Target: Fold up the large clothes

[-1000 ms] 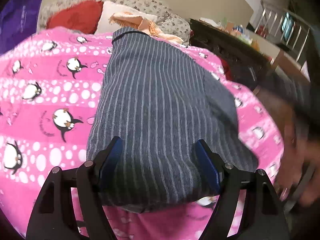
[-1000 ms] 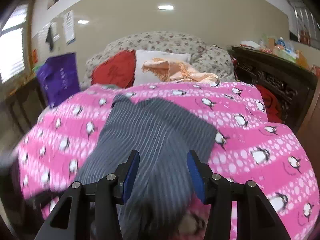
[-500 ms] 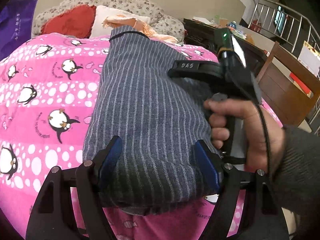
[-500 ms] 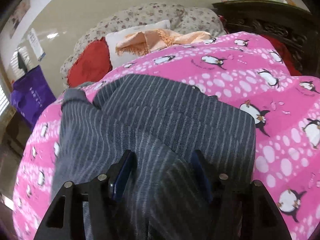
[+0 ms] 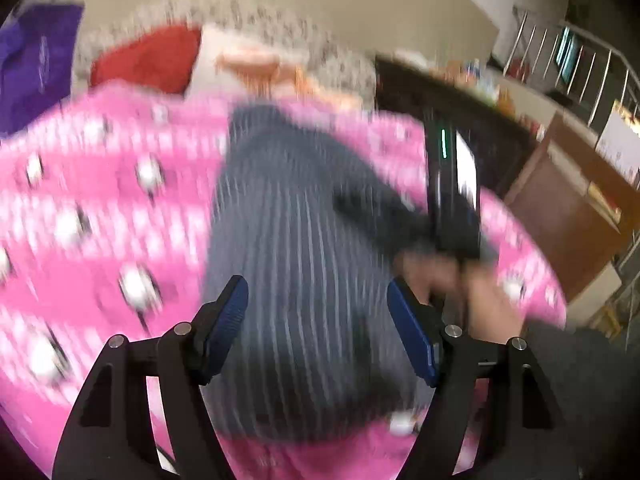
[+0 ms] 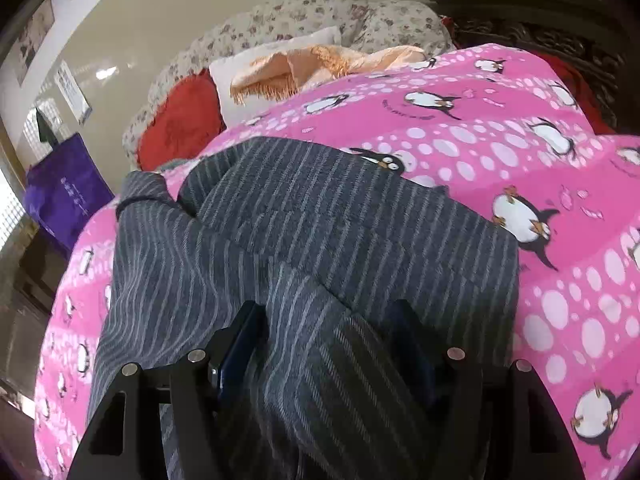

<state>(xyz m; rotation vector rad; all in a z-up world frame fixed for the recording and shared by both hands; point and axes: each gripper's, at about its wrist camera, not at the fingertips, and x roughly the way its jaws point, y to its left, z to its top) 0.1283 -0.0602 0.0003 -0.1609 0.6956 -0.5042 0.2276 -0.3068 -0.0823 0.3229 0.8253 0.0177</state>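
Observation:
A grey striped garment [image 5: 296, 240] lies lengthwise on the pink penguin blanket [image 5: 100, 200], one side folded over the middle [image 6: 320, 220]. My left gripper [image 5: 316, 284] hovers over its near end; the jaws are closing a little, stand wide, and grip nothing. That view is blurred. My right gripper [image 6: 326, 308] rests low on the garment, jaws opening, with a loose fold of the striped cloth bunched between them and covering the fingertips. The left wrist view shows the right gripper's body [image 5: 452, 200] and the hand [image 5: 472, 292] holding it at the garment's right edge.
At the bed's far end lie a red cushion [image 6: 180, 128], a white pillow [image 6: 280, 48] and a peach fringed cloth [image 6: 320, 64]. A purple bag [image 6: 64, 192] stands at the left. Dark carved wooden furniture [image 6: 540, 20] and a railing [image 5: 580, 60] are at the right.
The right gripper came down onto the garment's right side with a fold of cloth, and its jaws spread wider. The left gripper's view has lifted slightly and gone blurred.

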